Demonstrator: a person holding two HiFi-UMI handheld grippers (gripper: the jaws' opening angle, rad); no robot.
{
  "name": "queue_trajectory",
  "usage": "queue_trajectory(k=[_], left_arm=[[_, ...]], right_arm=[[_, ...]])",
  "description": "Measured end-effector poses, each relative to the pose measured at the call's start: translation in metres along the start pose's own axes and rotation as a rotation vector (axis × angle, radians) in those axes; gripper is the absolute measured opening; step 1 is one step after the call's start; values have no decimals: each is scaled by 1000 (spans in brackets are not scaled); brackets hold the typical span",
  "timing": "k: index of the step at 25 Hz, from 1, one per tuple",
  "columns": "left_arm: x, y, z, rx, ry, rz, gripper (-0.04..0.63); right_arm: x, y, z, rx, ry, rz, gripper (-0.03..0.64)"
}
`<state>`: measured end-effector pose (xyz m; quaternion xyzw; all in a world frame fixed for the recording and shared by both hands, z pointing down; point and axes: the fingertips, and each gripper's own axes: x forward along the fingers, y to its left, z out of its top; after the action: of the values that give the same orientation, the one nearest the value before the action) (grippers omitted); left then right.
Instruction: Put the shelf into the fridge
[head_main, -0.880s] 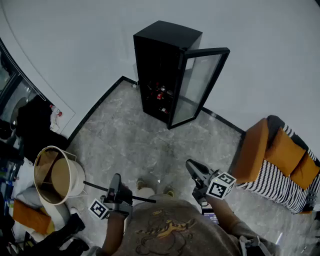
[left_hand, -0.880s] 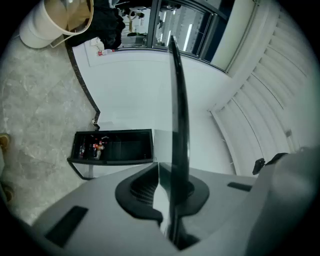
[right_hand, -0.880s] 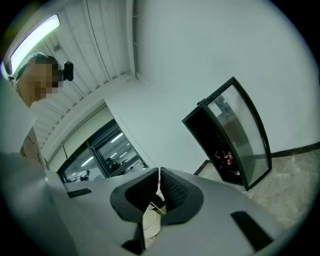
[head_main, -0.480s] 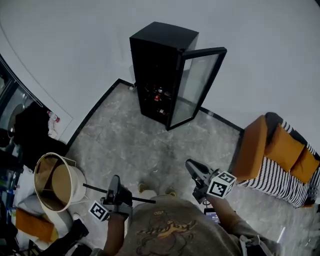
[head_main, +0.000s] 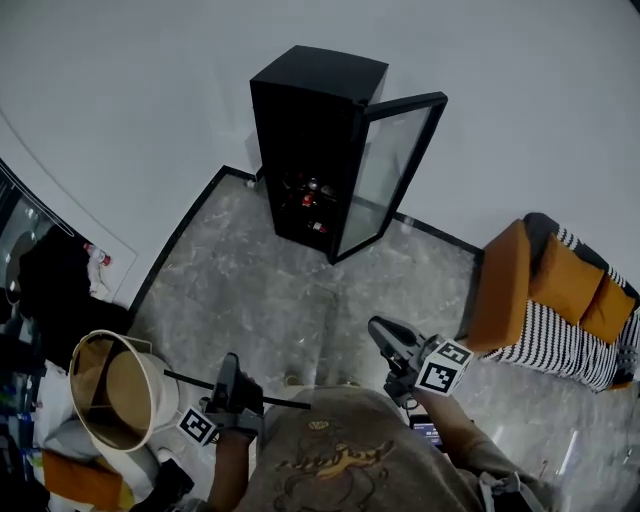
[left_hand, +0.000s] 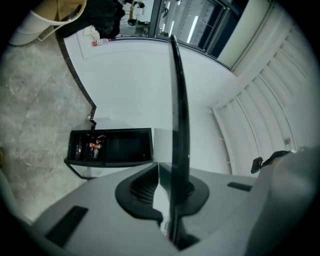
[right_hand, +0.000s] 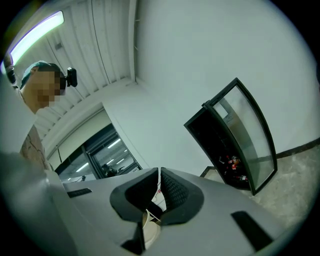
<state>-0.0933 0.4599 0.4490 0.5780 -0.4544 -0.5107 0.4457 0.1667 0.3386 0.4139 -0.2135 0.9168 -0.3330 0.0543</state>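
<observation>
Grey floor (head_main: 262, 300), fridge (head_main: 300, 130) door open; L gripper (left_hand: 167, 175) pinches shelf (left_hand: 179, 110), edge-on only in its view; R gripper (right_hand: 159, 182) closed, empty.

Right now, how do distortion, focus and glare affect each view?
Head view: dim, even light, walls bowed, fridge leaning. Left gripper view: strong fisheye with black corners; the shelf edge bends and blurs near the lens. Right gripper view: same fisheye, ceiling light blown out.

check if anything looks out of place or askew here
Nothing looks spilled or broken. The fridge door stands open, which suits the task, and the shelf is clamped in the left claw. Clutter crowds the floor around the cream bin at the left; whether it leans is unclear.
</observation>
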Motion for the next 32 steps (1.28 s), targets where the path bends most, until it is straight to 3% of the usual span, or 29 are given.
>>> queue_trajectory(k=[6,17,32], left_arm=[[15,8,27,15,82,-11,18],[52,23,43,-42,120,-26,18],[157,45,49,-41,160,-20,18]], right_arm=[[21,10,-9,6,-25,-28,29],[39,-12,2,-11,-55,-110,29],[106,-59,31,10,-7,-50,29]])
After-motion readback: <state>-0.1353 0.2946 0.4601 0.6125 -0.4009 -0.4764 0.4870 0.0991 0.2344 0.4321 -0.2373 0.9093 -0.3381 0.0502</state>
